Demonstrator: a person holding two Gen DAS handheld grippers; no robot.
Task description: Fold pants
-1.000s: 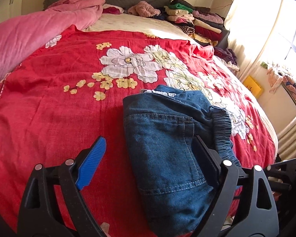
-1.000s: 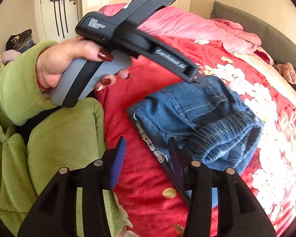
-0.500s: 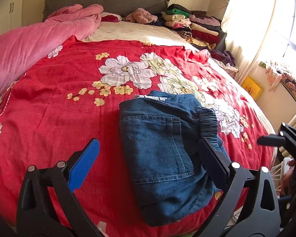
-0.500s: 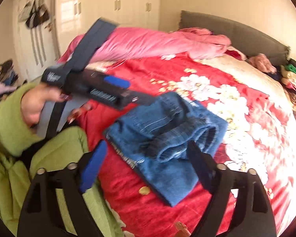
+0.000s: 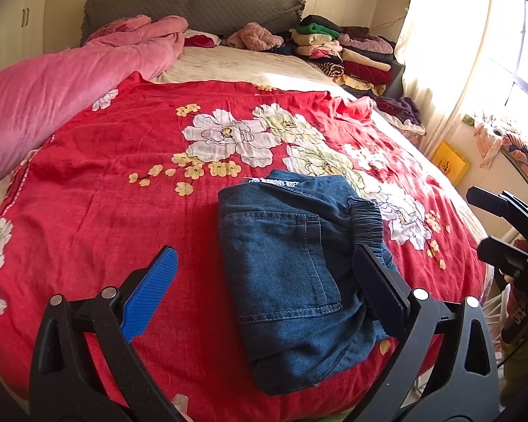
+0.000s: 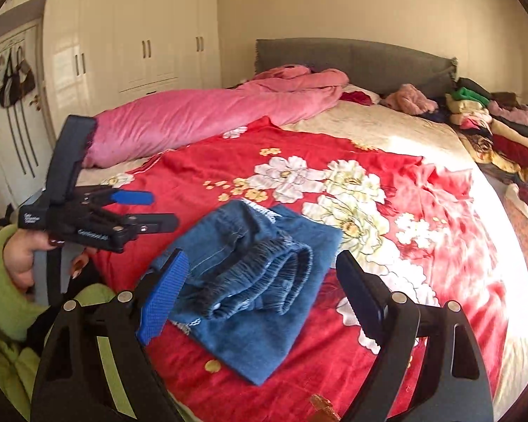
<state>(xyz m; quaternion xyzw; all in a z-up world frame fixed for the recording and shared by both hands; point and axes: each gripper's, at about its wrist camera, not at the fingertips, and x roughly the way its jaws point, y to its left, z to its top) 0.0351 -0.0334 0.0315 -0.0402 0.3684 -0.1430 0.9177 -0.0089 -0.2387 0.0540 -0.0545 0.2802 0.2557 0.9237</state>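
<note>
White lettering runs along the side of the left tool (image 6: 151, 211), but it is too small and soft to read; a second white mark on its handle is just as unclear. A yellow packet (image 5: 450, 163) on the floor by the window carries dark print I cannot make out either.

The pants (image 5: 299, 281), blue denim, lie folded into a compact bundle on the red flowered bedspread (image 5: 105, 193) at the near edge of the bed, toward the foot. In the left wrist view the bundle's long axis runs from the near edge toward the headboard (image 5: 193, 7), a stitched back pocket facing up. The gathered elastic waistband (image 6: 264, 274) sits on top along one long side, its opening turned to the right tool (image 6: 260, 299).

Both tools stand wide, nothing between their fingers; neither touches the denim. A hand (image 6: 21, 256) in a green sleeve holds the left one above the bedspread, beside the bundle.
</note>
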